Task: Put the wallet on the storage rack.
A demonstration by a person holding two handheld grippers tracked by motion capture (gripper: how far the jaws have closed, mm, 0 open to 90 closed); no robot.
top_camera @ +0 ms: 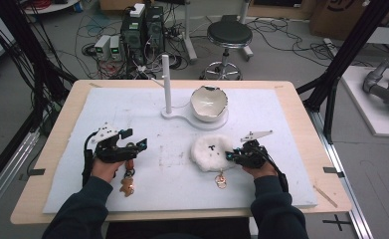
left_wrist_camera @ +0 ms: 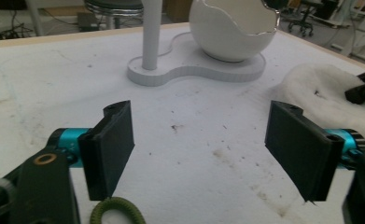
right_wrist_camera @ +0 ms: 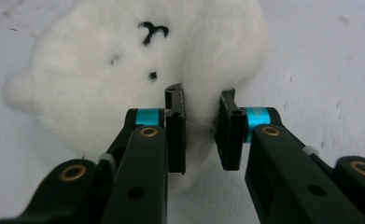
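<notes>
White plush toy (top_camera: 211, 153), lying at the tabletop's (top_camera: 281, 194) five o'clock, is pinched at its edge by the right tool (top_camera: 230, 156); it is judged soft, light and easily deformed. The left tool (top_camera: 135, 139) is held open, empty.

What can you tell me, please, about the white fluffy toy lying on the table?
The white fluffy toy is a round, flat plush of soft pile with small black stitched face marks and a small rounded bump at one edge. It lies flat on the white mat, in front of the bowl stand. The right hand-held gripper is pinching a fold of its fur at the edge.
</notes>
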